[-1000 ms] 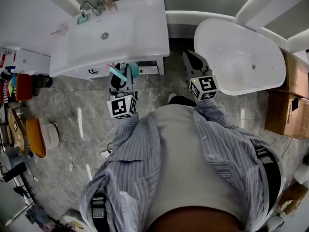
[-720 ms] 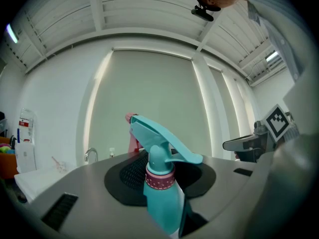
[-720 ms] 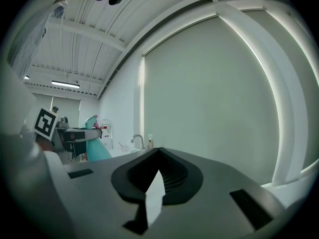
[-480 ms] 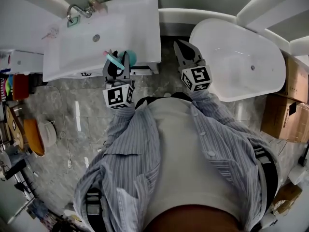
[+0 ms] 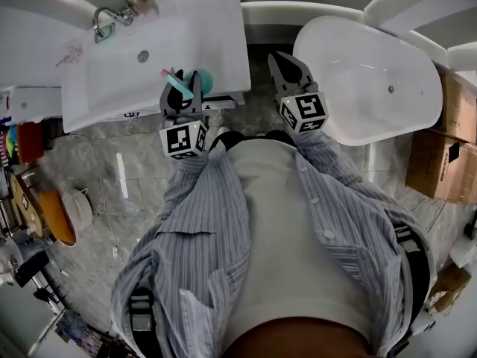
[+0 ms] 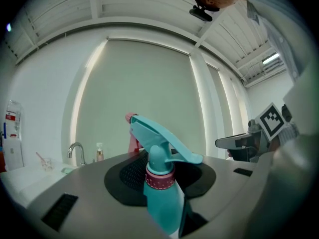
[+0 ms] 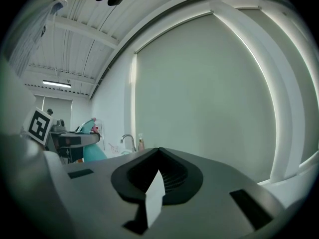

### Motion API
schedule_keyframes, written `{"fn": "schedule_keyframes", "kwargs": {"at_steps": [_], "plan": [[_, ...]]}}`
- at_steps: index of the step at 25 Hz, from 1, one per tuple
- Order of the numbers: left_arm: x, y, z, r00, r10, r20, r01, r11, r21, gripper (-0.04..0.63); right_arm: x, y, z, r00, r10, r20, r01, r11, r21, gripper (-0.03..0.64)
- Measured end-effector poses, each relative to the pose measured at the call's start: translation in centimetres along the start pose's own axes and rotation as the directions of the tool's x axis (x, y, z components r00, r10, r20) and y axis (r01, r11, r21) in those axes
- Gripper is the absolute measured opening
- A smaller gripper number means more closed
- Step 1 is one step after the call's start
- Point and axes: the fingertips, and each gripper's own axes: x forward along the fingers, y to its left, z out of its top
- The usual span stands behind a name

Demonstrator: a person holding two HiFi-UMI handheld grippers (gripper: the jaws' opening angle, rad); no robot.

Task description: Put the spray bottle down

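Note:
A teal spray bottle (image 5: 198,83) with a pink collar and pink nozzle tip stands upright between the jaws of my left gripper (image 5: 182,89), which is shut on it below the collar. In the left gripper view the bottle (image 6: 160,193) fills the middle, trigger head up. It hangs at the front edge of the white sink (image 5: 212,36). My right gripper (image 5: 282,57) is over the floor between sink and bathtub. Its jaws meet at a point (image 7: 158,150) and hold nothing. The right gripper view shows the bottle (image 7: 92,153) far left.
A white bathtub (image 5: 358,73) lies to the right. A chrome faucet (image 5: 103,19) and a small soap bottle (image 5: 133,0) are at the sink's back. Cardboard boxes (image 5: 447,151) stand far right. Clutter and an orange object (image 5: 56,215) line the left wall.
Both grippers have moved forward, up in the head view. The spray bottle has come from in front of the cabinet to the sink's front edge, still held.

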Motion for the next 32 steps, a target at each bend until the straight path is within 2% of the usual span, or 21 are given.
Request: {"fn": "schedule_keyframes", "kwargs": {"at_steps": [7,15,26,32], "plan": [[2.3,2.6,0.3,0.997,-0.083,0.005,0.083,0.997,0.006,0.132,2.7,1.3,0.8,0.999,-0.054,-0.001,0.054,0.999,-0.006,0.015],[5.6,4.0,-1.4,0.978,-0.207,-0.024,0.207,0.978,-0.012,0.132,5.8,1.5,0.0,0.990,-0.141,-0.032,0.141,0.990,-0.005,0.015],[14.1,4.9,-8.3,0.952,-0.301,-0.058,0.299,0.954,-0.037,0.132,10.7,0.0,-4.4,0.979,-0.183,-0.091,0.184,0.983,0.001,0.015],[18.1,3.6,-11.4,0.937,-0.346,-0.056,0.346,0.938,-0.012,0.132,10.9,-1.2,-6.7,0.970,-0.220,-0.099,0.223,0.975,0.018,0.015]]}}
